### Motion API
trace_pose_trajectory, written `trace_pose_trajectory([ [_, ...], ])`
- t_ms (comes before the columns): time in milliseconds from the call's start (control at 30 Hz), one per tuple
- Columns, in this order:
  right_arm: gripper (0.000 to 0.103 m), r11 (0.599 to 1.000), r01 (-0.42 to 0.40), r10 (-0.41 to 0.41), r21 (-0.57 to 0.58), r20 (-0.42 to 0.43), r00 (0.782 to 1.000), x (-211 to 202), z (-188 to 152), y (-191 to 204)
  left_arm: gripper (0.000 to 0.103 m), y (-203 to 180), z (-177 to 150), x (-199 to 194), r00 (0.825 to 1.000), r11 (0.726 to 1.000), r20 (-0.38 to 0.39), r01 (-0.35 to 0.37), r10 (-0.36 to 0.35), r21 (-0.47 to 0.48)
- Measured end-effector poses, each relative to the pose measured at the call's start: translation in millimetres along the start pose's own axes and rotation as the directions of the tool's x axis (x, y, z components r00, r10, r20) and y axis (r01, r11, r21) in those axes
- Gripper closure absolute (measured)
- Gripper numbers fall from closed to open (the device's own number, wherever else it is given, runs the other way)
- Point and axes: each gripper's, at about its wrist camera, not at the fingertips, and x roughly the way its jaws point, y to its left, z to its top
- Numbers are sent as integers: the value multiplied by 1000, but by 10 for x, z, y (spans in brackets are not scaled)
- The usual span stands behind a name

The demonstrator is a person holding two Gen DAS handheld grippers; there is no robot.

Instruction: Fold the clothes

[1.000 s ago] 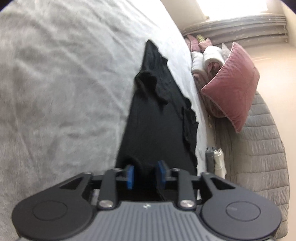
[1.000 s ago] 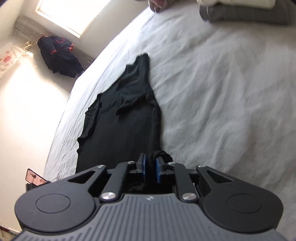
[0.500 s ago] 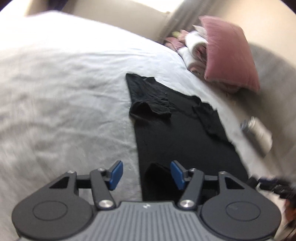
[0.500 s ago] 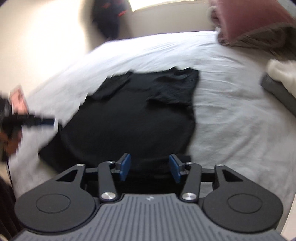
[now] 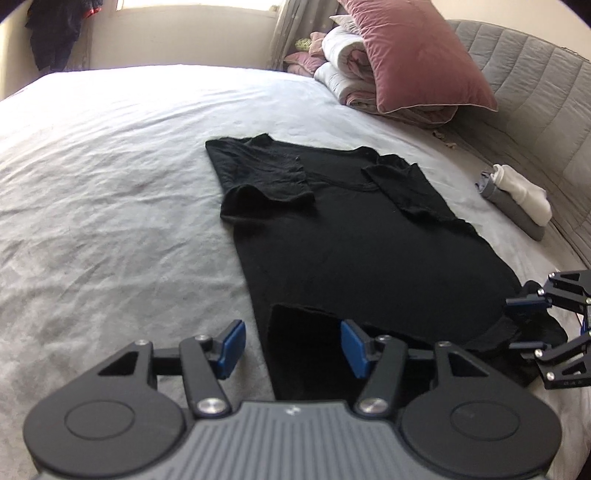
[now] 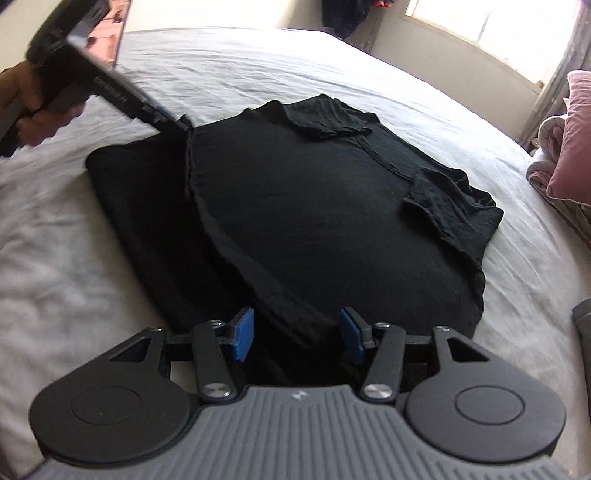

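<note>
A black T-shirt (image 5: 351,240) lies flat on the white bed sheet (image 5: 110,184), both sleeves folded in over its chest. My left gripper (image 5: 291,339) is open over the near hem corner, where a flap of cloth is turned up; its pads do not touch it. In the right wrist view the T-shirt (image 6: 314,221) fills the middle. My right gripper (image 6: 297,332) stands over the other hem corner, jaws opening, cloth lying between the pads but not pinched. The right gripper (image 5: 517,323) also shows at the left view's right edge, and the left gripper (image 6: 177,123) at the right view's upper left.
A pink pillow (image 5: 417,55) leans on folded blankets (image 5: 343,74) by the grey quilted headboard (image 5: 535,92). Folded grey and white clothes (image 5: 517,195) lie near the shirt's right side. A dark garment (image 5: 51,33) hangs by the window. A hand (image 6: 40,114) holds the left gripper.
Both grippers went from shut on the shirt's hem to open and let it go. Both wrists rolled level, and the right one swung sideways along the hem.
</note>
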Motion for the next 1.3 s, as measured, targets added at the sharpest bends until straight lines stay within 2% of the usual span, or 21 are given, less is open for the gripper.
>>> trace_pose_trajectory([
  [167,49,976,158,-165,152,38,986,148,88,-245,51,13,14,51,1000,1000,1,-1,1,-21],
  [333,49,898,167,-211,407,66,975,16,-18,-771,65,34,21,76,1000,999,8,-11,11,-40],
  [433,49,860,144,-213,490,88,973,-156,-102,-966,68,48,27,91,1000,999,5,-11,12,-52],
  [533,49,843,107,-191,527,106,976,-304,-195,-1118,69,47,29,99,1000,998,3,-14,14,-55],
  [667,49,866,73,-146,495,111,983,-439,-337,-1101,69,54,32,112,1000,998,2,-10,10,-67],
  [733,49,879,88,-149,468,95,984,-408,-371,-1047,69,59,36,123,1000,997,3,-8,8,-71],
  [867,49,898,110,-166,426,95,982,-313,-336,-908,69,30,42,147,1000,998,4,-17,17,-66],
  [933,49,914,75,-135,398,127,983,-283,-275,-828,72,15,42,155,1000,998,5,-19,20,-64],
  [1033,41,955,41,-87,295,143,986,-237,-153,-643,72,-1,37,158,1000,998,4,-23,23,-59],
  [1133,40,985,56,-75,162,113,991,-168,-38,-429,72,3,33,159,1000,998,3,-19,20,-58],
  [1300,40,995,30,-33,91,33,999,-8,156,-386,72,5,31,158,1000,1000,-9,-7,6,-29],
])
